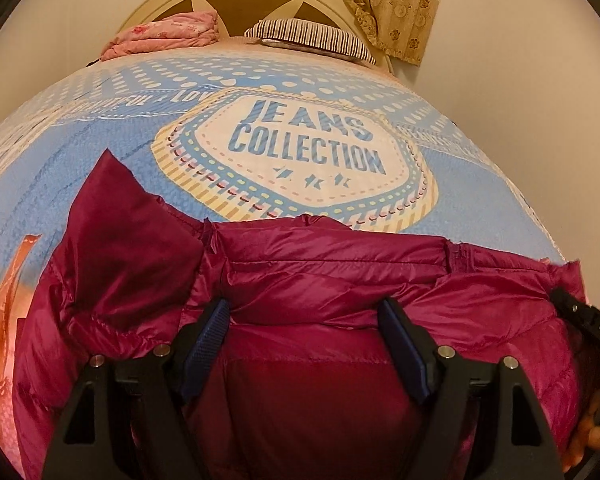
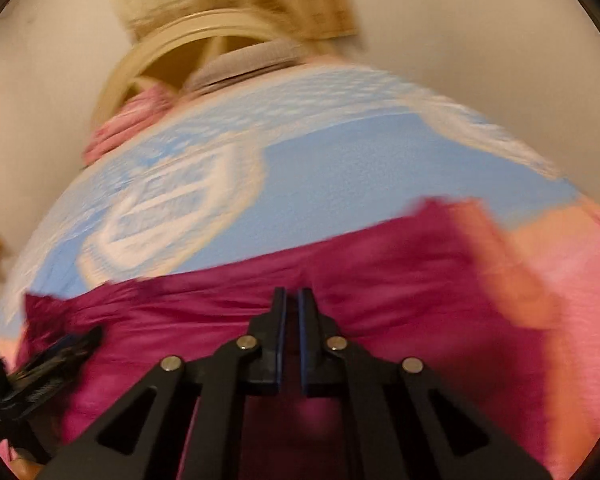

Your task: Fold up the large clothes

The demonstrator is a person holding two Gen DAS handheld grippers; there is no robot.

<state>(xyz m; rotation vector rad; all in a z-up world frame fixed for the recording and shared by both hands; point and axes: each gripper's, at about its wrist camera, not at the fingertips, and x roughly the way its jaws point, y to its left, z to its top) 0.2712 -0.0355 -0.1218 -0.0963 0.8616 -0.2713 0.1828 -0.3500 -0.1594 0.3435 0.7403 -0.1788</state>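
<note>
Toward the left edge of the bed, one flap of the magenta down jacket sticks up in a loose peak, and we think that is the first risk: it is unsupported and could flop back over the body or slide out and spoil the fold line. The jacket lies across the near edge of the bed, this side of the printed emblem on the blue bedspread.

Our left gripper has its jaws spread wide over the puffy middle of the jacket, pinching nothing. If we close there, the slick quilted fabric may bulge out between the pads and we would catch only the top layer.

Further right, our right gripper has its jaws pressed almost together. Its view is smeared, so we cannot tell whether any fabric sits between the pads; a thin pinch of shiny shell could slip free as soon as we lift.

Both tools work close together over the same garment, and we judge they could bump if either swings inward.
</note>
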